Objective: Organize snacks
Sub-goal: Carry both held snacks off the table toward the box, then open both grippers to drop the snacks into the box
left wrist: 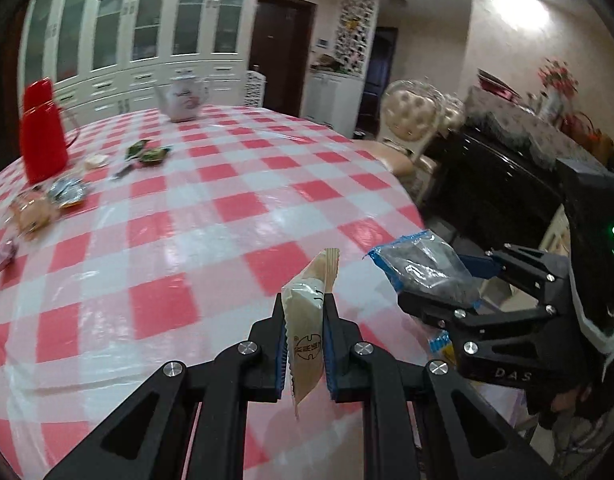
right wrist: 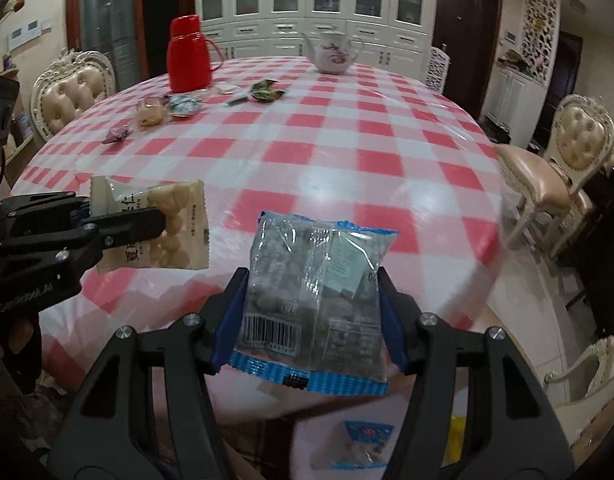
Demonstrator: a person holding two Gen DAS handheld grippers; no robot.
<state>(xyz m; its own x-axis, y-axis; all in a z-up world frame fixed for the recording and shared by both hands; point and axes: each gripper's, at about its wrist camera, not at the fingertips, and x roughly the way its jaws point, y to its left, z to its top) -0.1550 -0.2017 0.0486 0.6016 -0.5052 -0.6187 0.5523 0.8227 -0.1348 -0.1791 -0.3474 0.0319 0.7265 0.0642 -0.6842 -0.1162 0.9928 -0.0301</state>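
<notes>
Over the near edge of the worktop (right wrist: 347,168), with its red-and-white checked cloth, I hold both grippers, each clamped on a snack. My left gripper (left wrist: 305,332) is pinched narrow on a beige nut packet (left wrist: 307,320), held edge-on between the blue pads; in the right wrist view that same left gripper (right wrist: 147,224) comes in from 9 o'clock with the packet (right wrist: 163,232) flat-on, pale round nuts printed on its face. My right gripper (right wrist: 311,308) stands about half wide, its pads pressing both sides of a clear bag with blue edges (right wrist: 315,300), barcode at its lower left. In the left wrist view the right gripper (left wrist: 439,280) and its bag (left wrist: 423,268) sit at 3 o'clock, just beside the beige packet but apart from it.

Far across the worktop at 11 o'clock stands a red thermos (right wrist: 187,54), and at 12 o'clock a white teapot (right wrist: 333,54). Between them and me lie loose snacks: a green wrapper (right wrist: 267,92), a silver-blue packet (right wrist: 183,106), a round peach-coloured pack (right wrist: 149,114) and a small purple sweet (right wrist: 117,134). Below the worktop edge, at 6 o'clock, another blue-edged packet (right wrist: 367,440) shows, blurred.
</notes>
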